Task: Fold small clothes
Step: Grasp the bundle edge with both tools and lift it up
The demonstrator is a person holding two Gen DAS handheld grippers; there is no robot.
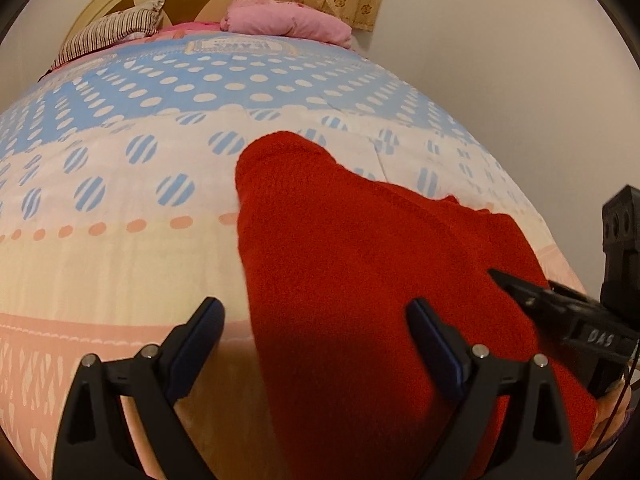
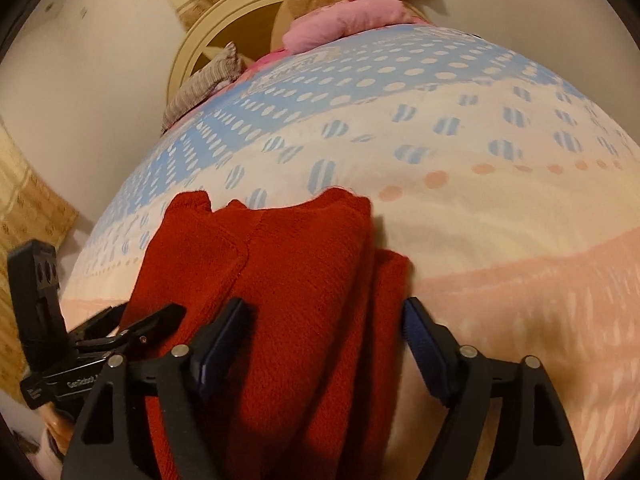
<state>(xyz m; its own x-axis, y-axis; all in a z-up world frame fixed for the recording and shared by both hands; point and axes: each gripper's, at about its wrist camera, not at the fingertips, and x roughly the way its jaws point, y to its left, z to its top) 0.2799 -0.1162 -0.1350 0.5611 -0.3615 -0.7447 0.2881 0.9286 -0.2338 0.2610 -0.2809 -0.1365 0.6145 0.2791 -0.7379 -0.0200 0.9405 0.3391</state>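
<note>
A red knitted garment (image 1: 352, 264) lies on the bed (image 1: 120, 264), already folded into a long strip. In the left wrist view it runs from the bottom centre of the frame up toward the middle, its far rounded end resting on the white band of the dotted bedspread.

The left claw (image 1: 316, 336) stands wide apart at the bottom of its frame: one finger is over bare bedspread to the left of the cloth, the other over the red knit, so the garment's left edge falls between them, with nothing pinched.

The right claw (image 2: 326, 334) is also apart in its own view, straddling the strip's near part; the cloth lies between the fingers but the pads do not appear to press it.

The strip's long axis points away from both claws, up the frame. Both sit at the near end, the left at the left edge and the right nearer the right edge. A next fold would probably carry the near end forward along that axis.

At the top of both frames lie a striped pillow (image 1: 116, 30) and a pink bundle (image 1: 280, 20).
</note>
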